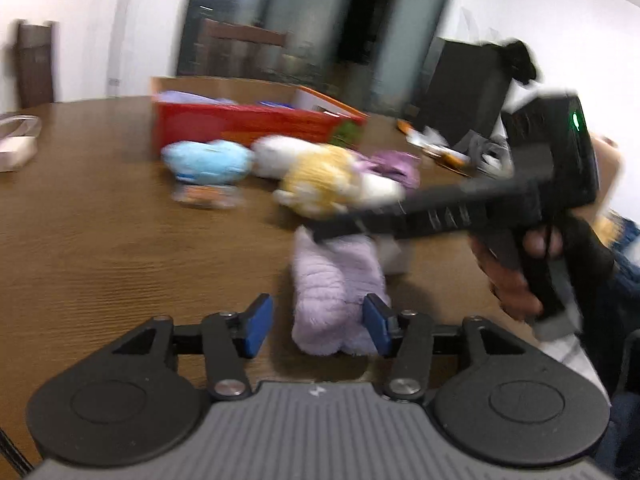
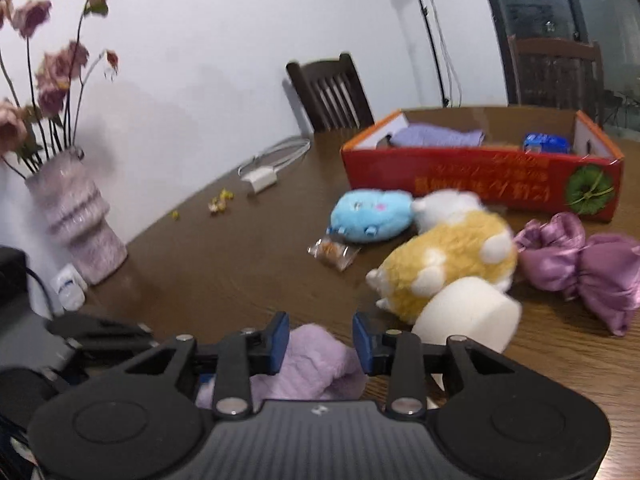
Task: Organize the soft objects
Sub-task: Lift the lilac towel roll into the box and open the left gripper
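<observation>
A fluffy lilac cloth (image 1: pixel 328 292) lies on the brown table (image 1: pixel 100 220). My left gripper (image 1: pixel 318 330) is open around its near end: the right pad touches the cloth and the left pad stands apart from it. My right gripper (image 1: pixel 320 234), held in a hand, reaches in from the right onto the cloth's far end. In the right wrist view its (image 2: pixel 322 344) blue pads pinch the bunched cloth (image 2: pixel 316 360). Behind it lie a blue plush (image 2: pixel 370 214), a yellow-and-white plush (image 2: pixel 452 256), a white foam roll (image 2: pixel 468 316) and a purple satin bundle (image 2: pixel 580 264).
A red cardboard box (image 2: pixel 460 176) stands open at the back with a lilac cloth and a blue item inside. A snack packet (image 2: pixel 332 252) lies by the blue plush. A vase of flowers (image 2: pixel 76 216) and a charger (image 2: pixel 260 178) sit to the left.
</observation>
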Available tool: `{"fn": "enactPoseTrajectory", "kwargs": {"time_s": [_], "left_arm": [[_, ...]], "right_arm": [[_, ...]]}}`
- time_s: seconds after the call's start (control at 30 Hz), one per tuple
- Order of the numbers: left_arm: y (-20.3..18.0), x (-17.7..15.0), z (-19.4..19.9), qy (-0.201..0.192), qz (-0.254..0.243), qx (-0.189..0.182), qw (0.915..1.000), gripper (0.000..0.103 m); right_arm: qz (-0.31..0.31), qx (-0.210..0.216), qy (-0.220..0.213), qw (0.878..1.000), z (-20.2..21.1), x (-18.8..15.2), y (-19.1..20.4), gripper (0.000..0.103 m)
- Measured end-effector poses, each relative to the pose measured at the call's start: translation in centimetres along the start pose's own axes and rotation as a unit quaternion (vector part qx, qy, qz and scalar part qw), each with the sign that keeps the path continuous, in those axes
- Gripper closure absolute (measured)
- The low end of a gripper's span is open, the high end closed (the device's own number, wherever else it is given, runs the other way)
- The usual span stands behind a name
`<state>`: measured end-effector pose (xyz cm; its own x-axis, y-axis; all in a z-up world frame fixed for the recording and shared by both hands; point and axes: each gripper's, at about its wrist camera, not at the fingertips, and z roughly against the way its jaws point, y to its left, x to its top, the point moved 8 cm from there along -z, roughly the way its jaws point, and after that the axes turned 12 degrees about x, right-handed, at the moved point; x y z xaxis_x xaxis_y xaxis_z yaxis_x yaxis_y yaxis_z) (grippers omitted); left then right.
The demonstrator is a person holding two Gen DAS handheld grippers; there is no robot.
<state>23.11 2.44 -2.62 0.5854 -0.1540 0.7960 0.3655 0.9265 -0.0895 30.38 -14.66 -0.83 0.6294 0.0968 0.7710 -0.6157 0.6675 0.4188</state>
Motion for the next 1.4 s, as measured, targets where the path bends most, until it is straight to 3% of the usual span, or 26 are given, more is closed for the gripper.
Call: {"fn": "enactPoseTrajectory", "kwargs": {"time_s": [0.07, 0.2, 0.23, 0.3, 0.37, 0.43, 0.57, 0.63, 0.7, 0.73, 0.77, 0.8, 0.87, 1.0, 1.13, 1.23, 1.33, 1.4], "left_arm": [[1.7, -0.1, 0.4, -0.004, 0.024, 0.039, 0.9989, 0.051], [4.0, -0.2, 0.4, 0.013, 0.094, 0.119, 0.9883, 0.052], [4.1, -0.1, 0.6, 0.013, 0.109, 0.122, 0.9864, 0.052], [4.5, 0.5, 1.1, 0.012, 0.138, 0.11, 0.9843, 0.052], [4.4, 0.9, 2.0, 0.006, 0.159, 0.075, 0.9844, 0.05], [4.1, 1.3, 2.5, -0.006, 0.178, 0.047, 0.983, 0.04], [3.3, 1.2, 0.7, 0.01, 0.184, 0.05, 0.9816, 0.037], [2.7, 0.6, -0.6, 0.032, 0.183, 0.047, 0.9816, 0.042], [2.3, -0.1, -1.2, 0.046, 0.184, 0.036, 0.9812, 0.059], [2.1, -0.3, -1.2, 0.049, 0.186, 0.027, 0.981, 0.063], [1.9, -0.3, -1.2, 0.049, 0.185, 0.021, 0.9813, 0.069], [1.7, -0.3, -1.1, 0.048, 0.183, 0.018, 0.9819, 0.073], [1.4, -0.5, -1.1, 0.047, 0.177, 0.02, 0.9829, 0.076], [0.9, 0.0, -0.8, 0.047, 0.167, 0.019, 0.9847, 0.081], [0.1, 5.3, -0.3, -0.001, 0.147, -0.002, 0.9891, 0.082], [-0.7, 12.4, -1.7, -0.055, 0.128, -0.033, 0.9896, 0.082], [-1.6, 20.1, -6.5, -0.082, 0.114, -0.048, 0.9889, 0.082], [-2.3, 24.6, -12.1, -0.06, 0.116, -0.051, 0.9901, 0.083]], "right_arm": [[-0.01, -0.005, 0.023, 1.0, -0.8, -1.0, 0.0, 0.078], [-0.022, -0.017, 0.017, 0.999, 1.1, -2.2, 1.2, 0.078], [-0.014, -0.028, 0.016, 0.999, 1.5, -2.7, 1.6, 0.078], [-0.006, -0.04, 0.012, 0.999, 2.4, -3.5, 2.5, 0.077], [-0.008, -0.042, -0.001, 0.999, 3.2, -3.9, 2.9, 0.076], [-0.019, -0.028, -0.016, 0.999, 4.1, -3.9, 2.9, 0.076], [-0.049, -0.015, -0.029, 0.998, 4.5, -3.5, 2.5, 0.076], [-0.049, -0.01, -0.013, 0.999, 4.1, -3.7, 2.7, 0.076], [-0.052, -0.007, 0.003, 0.999, 3.9, -4.2, 2.8, 0.075], [-0.057, -0.009, 0.01, 0.998, 3.8, -4.5, 2.5, 0.073], [-0.064, -0.011, 0.013, 0.998, 3.7, -4.8, 2.2, 0.063], [-0.074, -0.012, 0.017, 0.997, 3.5, -5.1, 1.8, 0.062], [-0.095, 0.004, 0.012, 0.995, 3.2, -5.4, 1.3, 0.064], [-0.1, 0.02, 0.0, 0.995, 2.7, -5.1, 1.2, 0.08], [-0.083, 0.04, -0.024, 0.995, 4.1, -1.9, 1.3, 0.082], [-0.048, 0.048, -0.084, 0.994, 7.3, 4.5, -0.2, 0.082], [-0.018, 0.02, -0.111, 0.994, 8.7, 11.5, -4.5, 0.082], [-0.018, -0.011, -0.113, 0.993, 8.4, 15.7, -8.6, 0.082]]}}
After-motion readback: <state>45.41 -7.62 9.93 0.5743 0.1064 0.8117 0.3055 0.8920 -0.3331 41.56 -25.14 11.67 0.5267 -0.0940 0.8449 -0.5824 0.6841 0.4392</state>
